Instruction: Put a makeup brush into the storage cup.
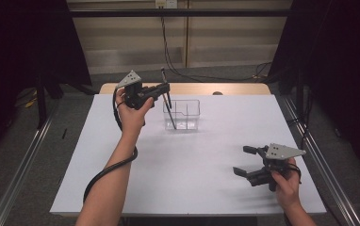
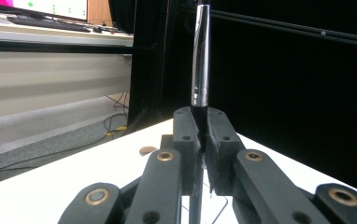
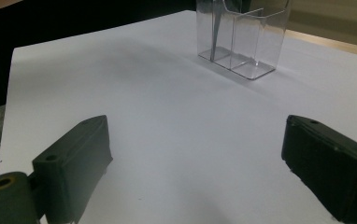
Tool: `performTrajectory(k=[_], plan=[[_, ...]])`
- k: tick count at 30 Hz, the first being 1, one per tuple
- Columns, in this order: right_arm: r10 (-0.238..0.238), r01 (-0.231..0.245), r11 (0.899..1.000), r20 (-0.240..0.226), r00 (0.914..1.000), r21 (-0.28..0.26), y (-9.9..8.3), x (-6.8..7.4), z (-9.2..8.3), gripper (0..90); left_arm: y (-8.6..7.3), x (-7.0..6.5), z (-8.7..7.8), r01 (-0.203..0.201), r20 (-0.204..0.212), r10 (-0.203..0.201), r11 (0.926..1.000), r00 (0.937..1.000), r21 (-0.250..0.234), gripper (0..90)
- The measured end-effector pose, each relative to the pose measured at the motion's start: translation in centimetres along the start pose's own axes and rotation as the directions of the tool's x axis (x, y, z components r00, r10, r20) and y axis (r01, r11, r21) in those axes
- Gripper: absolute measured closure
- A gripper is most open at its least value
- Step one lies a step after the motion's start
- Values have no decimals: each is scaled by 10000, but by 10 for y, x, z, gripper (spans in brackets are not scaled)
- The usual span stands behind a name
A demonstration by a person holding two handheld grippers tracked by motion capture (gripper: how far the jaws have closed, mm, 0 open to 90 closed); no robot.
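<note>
My left gripper (image 1: 165, 88) is raised over the back of the white table (image 1: 192, 183) and is shut on a slim black and silver pen (image 1: 167, 101). The pen stands nearly upright, its lower end reaching down into the left compartment of a clear plastic holder (image 1: 187, 114). In the left gripper view the jaws (image 2: 201, 126) pinch the pen (image 2: 200, 60) at its dark lower barrel. My right gripper (image 1: 244, 161) rests low at the table's front right, open and with nothing between its jaws. The right gripper view looks between its jaws (image 3: 200, 163) toward the holder (image 3: 242, 37).
A wooden desk edge (image 1: 192, 88) runs behind the table, with a small brown disc (image 1: 217, 93) near it. Metal rails (image 1: 22, 165) flank both sides. Cables (image 1: 178, 66) lie on the floor beyond. A monitor and keyboard (image 2: 50, 23) sit on a far desk.
</note>
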State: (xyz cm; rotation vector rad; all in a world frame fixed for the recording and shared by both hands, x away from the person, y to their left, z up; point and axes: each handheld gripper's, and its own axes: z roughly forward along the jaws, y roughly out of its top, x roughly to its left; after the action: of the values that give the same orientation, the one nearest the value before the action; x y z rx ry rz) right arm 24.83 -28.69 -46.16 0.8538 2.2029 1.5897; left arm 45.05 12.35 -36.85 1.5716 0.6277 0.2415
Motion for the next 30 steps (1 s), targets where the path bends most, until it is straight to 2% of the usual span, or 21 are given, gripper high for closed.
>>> performTrajectory(k=[30], plan=[[-137, 137, 9999, -122, 9998, 19, 1, 0, 0, 79, -10, 6, 8, -168, -879, 181, 9997, 9960, 158, 837]])
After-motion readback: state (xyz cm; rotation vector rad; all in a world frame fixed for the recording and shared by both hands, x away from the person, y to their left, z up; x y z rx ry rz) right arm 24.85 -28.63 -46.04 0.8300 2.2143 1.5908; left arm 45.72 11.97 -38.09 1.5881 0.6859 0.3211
